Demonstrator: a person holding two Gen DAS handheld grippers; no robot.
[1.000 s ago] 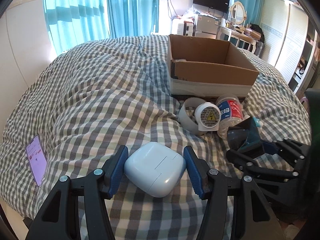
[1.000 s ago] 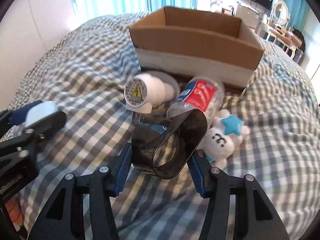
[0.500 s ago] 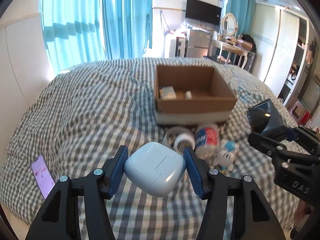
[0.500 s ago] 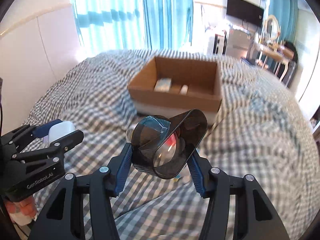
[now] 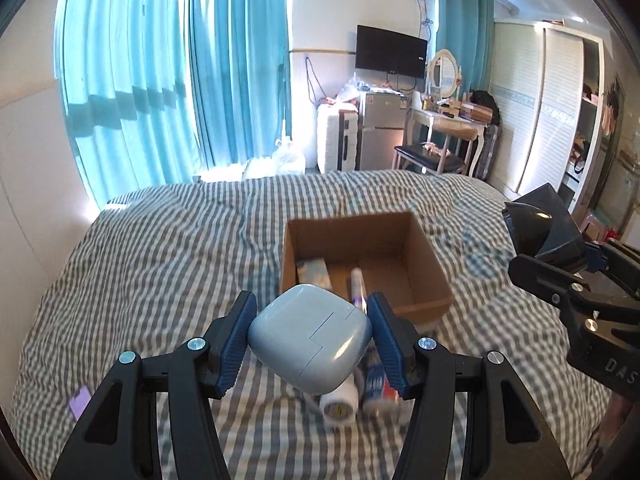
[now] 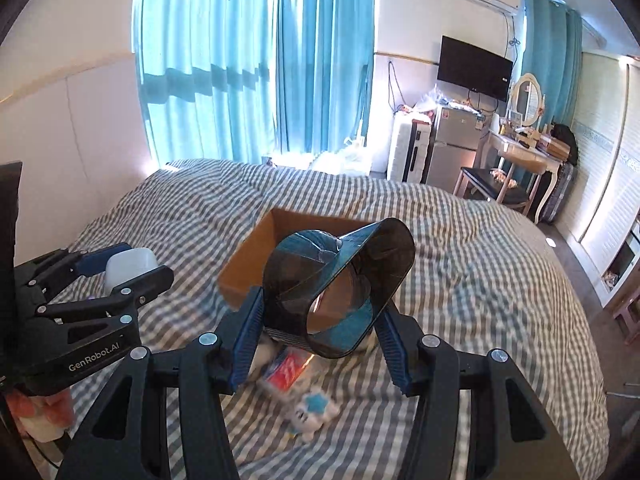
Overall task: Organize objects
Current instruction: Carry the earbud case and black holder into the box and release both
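Observation:
My left gripper [image 5: 310, 340] is shut on a pale blue earbud case [image 5: 310, 338], held high over the checked bed, near the front of the open cardboard box [image 5: 430, 276]. My right gripper [image 6: 320, 326] is shut on a dark smoky plastic cup [image 6: 340, 284], also raised, in front of the box [image 6: 244, 270]. The right gripper with the cup [image 5: 540, 224] shows at the right of the left wrist view. The left gripper with the case [image 6: 128, 264] shows at the left of the right wrist view.
The box holds a small packet [image 5: 312, 272] and a tube [image 5: 356, 284]. On the bed below lie a white roll [image 5: 338, 404], a red and blue bottle [image 5: 382, 384], a plush toy [image 6: 310, 416] and a phone [image 5: 80, 400]. Beyond the bed stand curtains, a fridge and a dressing table.
Both grippers have risen well above the bed with their objects still held. The box and the loose items now look smaller and lower, and the box's inside shows.

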